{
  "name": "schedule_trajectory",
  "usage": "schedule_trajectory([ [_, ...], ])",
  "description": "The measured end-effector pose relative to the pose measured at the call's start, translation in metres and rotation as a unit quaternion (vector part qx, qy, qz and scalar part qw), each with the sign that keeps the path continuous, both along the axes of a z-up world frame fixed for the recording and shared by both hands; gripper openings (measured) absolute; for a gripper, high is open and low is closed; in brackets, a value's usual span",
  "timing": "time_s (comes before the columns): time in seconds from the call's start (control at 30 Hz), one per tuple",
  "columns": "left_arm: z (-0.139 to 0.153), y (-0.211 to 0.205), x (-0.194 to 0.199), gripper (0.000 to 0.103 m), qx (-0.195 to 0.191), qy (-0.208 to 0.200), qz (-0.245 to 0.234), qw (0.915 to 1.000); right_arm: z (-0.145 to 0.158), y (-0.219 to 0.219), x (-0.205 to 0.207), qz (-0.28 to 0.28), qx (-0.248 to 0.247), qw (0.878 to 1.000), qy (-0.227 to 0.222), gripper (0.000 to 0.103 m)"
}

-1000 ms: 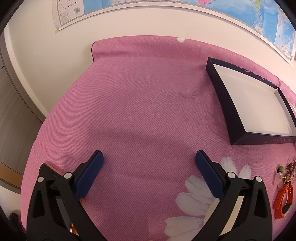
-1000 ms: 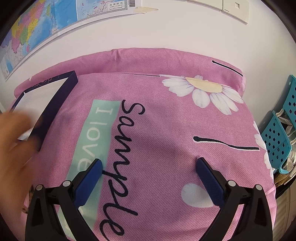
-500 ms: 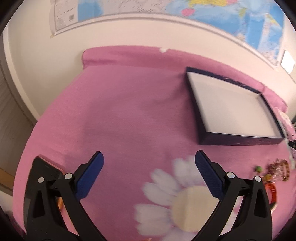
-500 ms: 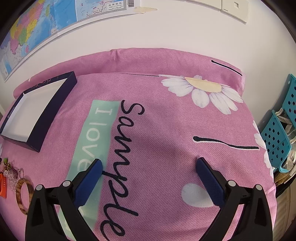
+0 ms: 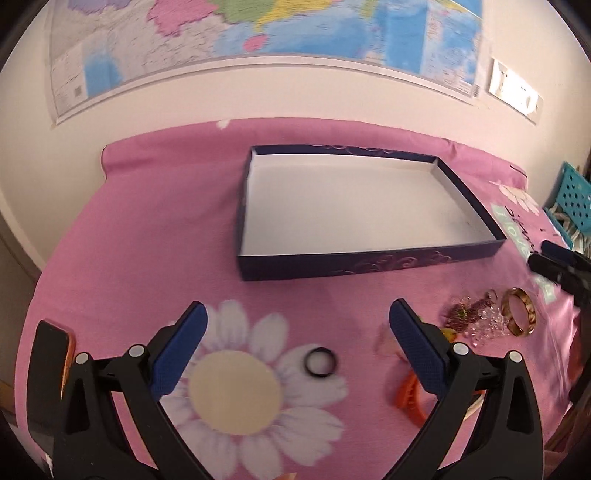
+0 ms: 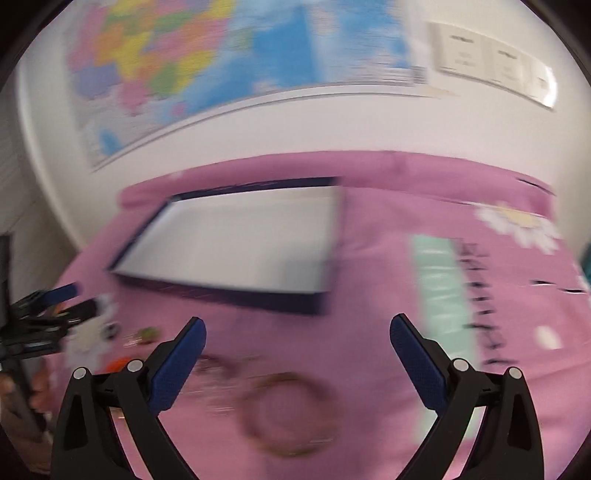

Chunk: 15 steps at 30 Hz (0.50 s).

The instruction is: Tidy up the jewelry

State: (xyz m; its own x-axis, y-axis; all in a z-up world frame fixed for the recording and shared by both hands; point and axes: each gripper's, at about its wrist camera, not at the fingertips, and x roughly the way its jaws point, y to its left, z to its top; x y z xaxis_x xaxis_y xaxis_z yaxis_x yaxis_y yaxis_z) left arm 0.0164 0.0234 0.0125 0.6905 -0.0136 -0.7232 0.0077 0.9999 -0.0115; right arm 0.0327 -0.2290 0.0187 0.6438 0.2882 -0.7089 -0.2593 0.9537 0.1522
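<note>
a wall map hangs above the pink flowered cloth.

The right wrist view is motion-smeared: the bangle is a blur. The left tongs hide part of an orange clip.

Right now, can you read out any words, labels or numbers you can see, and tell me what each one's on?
Nothing reads cleanly.
Pink cloth, teal patch: black script, cut off at the frame edge and blurred in the right wrist view; unreadable.
Wall map: print too small and blurred.
Dark box: swirl ornament on its side, no text.
White wall plates: markings blurred.
</note>
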Motion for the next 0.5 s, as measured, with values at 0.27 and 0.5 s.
schedule_trajectory([
  [0.27,0.0,-0.023,-0.011,0.097,0.012,-0.019,-0.008,0.9997,-0.006,0.046,-0.019,0.029,-0.01,0.999,-0.016,0.096],
  [0.5,-0.003,-0.025,-0.011,0.097,0.013,-0.014,0.004,0.9998,-0.002,0.044,-0.023,0.04,0.011,0.999,-0.028,0.096],
])
